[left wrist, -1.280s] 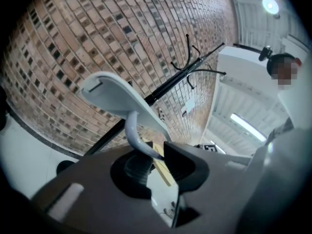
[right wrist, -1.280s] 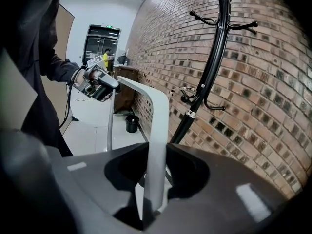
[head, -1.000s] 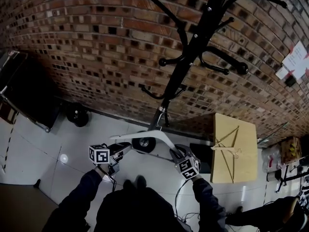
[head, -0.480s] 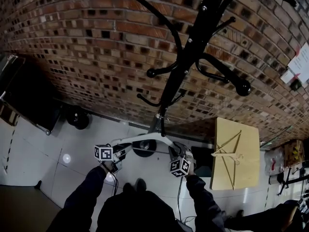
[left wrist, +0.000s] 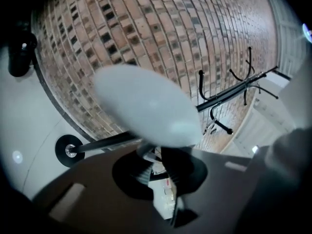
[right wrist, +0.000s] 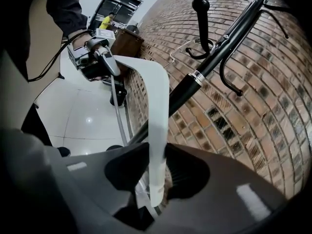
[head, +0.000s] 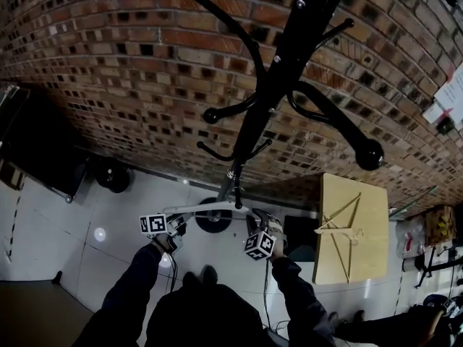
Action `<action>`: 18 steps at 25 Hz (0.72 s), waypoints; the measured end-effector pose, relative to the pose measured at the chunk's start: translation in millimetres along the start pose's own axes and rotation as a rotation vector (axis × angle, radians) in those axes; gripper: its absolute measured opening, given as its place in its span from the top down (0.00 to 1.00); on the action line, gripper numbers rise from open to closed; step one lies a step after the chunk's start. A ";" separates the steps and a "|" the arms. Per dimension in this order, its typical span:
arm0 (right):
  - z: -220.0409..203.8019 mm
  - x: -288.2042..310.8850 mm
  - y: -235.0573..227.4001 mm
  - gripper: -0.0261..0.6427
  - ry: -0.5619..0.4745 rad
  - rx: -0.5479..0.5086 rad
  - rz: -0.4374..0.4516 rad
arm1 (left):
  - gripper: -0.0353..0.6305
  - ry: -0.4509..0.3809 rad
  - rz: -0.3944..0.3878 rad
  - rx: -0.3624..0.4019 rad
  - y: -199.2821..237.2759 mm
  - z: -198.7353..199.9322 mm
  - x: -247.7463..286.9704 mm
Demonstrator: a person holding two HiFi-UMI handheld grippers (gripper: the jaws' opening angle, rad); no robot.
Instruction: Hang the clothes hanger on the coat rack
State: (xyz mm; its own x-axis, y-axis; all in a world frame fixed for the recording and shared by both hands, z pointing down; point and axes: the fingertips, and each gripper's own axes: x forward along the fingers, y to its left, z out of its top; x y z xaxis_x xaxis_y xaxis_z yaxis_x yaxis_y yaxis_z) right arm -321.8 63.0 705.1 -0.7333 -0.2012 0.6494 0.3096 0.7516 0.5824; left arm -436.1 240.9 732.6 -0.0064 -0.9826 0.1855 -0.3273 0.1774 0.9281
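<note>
While held level at both ends, white clothes hanger (head: 205,208) sits low in front of black coat rack (head: 269,92), its metal hook close to the pole, under the lowest pegs. L gripper (head: 172,227), jaws just been closing, pinches one end; R gripper (head: 265,225) is clamped on the other

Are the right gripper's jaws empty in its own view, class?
No: the right gripper is closed on one end of the white hanger, which stands between its jaws.
</note>
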 end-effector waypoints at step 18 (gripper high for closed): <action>36.7 -110.3 -16.0 0.78 -0.146 0.195 -0.108 | 0.81 0.231 0.066 0.552 -84.9 -48.7 -34.2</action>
State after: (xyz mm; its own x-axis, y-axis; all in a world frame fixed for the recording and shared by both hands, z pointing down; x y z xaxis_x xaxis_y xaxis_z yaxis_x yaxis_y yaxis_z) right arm -268.2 96.2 606.2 -0.8400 -0.2047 0.5025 0.1125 0.8403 0.5303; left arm -362.1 262.1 663.2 0.1423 -0.9221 0.3598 -0.7759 0.1218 0.6190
